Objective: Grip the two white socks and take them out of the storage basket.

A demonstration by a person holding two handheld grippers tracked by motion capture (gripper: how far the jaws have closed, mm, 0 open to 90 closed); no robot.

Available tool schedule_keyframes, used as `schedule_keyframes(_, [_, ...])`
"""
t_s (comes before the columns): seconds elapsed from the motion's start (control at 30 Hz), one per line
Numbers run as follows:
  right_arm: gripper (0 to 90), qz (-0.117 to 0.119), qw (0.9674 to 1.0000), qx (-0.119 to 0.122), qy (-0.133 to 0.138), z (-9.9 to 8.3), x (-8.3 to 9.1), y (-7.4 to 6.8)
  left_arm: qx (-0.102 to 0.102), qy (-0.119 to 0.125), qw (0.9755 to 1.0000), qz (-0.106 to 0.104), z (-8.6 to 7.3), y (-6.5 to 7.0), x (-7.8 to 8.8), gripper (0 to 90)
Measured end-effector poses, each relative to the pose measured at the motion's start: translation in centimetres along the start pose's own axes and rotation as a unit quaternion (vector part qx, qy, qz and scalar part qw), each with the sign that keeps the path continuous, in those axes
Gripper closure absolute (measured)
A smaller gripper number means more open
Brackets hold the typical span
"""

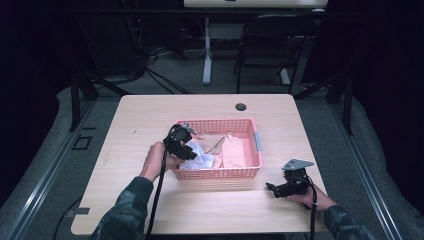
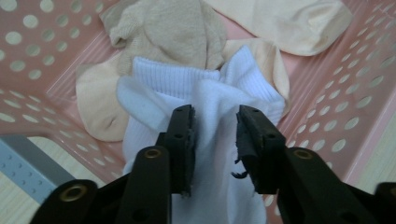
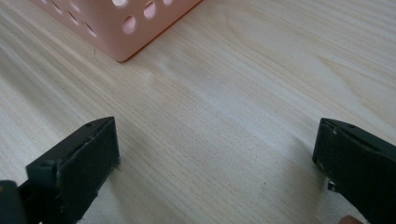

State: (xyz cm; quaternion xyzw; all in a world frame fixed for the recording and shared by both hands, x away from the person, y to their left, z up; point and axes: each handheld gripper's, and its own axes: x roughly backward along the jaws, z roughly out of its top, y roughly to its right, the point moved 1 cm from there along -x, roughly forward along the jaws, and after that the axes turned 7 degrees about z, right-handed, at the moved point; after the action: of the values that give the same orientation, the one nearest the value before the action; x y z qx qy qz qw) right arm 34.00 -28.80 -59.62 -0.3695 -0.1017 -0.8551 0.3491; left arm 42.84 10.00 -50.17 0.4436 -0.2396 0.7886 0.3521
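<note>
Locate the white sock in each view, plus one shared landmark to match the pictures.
High view: white sock at the basket's near-left corner, under the left gripper.
Left gripper view: centre, bunched between the jaws, over beige socks.
Right gripper view: not in it; bare table between wide-open jaws.
Shared landmark: pink perforated basket.

No readable text or markings anywhere.

High view overhead, claw views close — shared basket [image 1: 256, 145]
</note>
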Motion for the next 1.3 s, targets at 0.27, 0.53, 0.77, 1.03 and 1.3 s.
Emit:
schedule_keyframes(0.27, [0.0, 0.0, 1.0, 0.0, 0.0, 0.0, 0.0, 0.0, -0.001, 0.008, 1.0, -0.002, -0.3, 0.0, 0.4, 85.1])
schedule_keyframes(0.53, [0.0, 0.0, 1.0, 0.0, 0.0, 0.0, 0.0, 0.0, 0.001, 0.03, 0.9995, -0.003, 0.0, 0.0, 2.2, 85.9])
schedule_keyframes(0.77, [0.0, 0.0, 1.0, 0.0, 0.0, 0.0, 0.0, 0.0, -0.004, 0.05, 0.9988, 0.001, 0.7, 0.0, 4.1, 86.2])
schedule_keyframes(1.03, [0.0, 0.0, 1.0, 0.0, 0.0, 0.0, 0.0, 0.0, -0.005, 0.06, 0.9981, 0.007, 1.6, -0.3, 5.5, 86.3])
schedule_keyframes(1.3, [0.0, 0.0, 1.0, -0.001, -0.001, 0.0, 0.0, 0.0, -0.012, 0.08, 0.9966, 0.018, 3.0, -0.4, 7.6, 86.4])
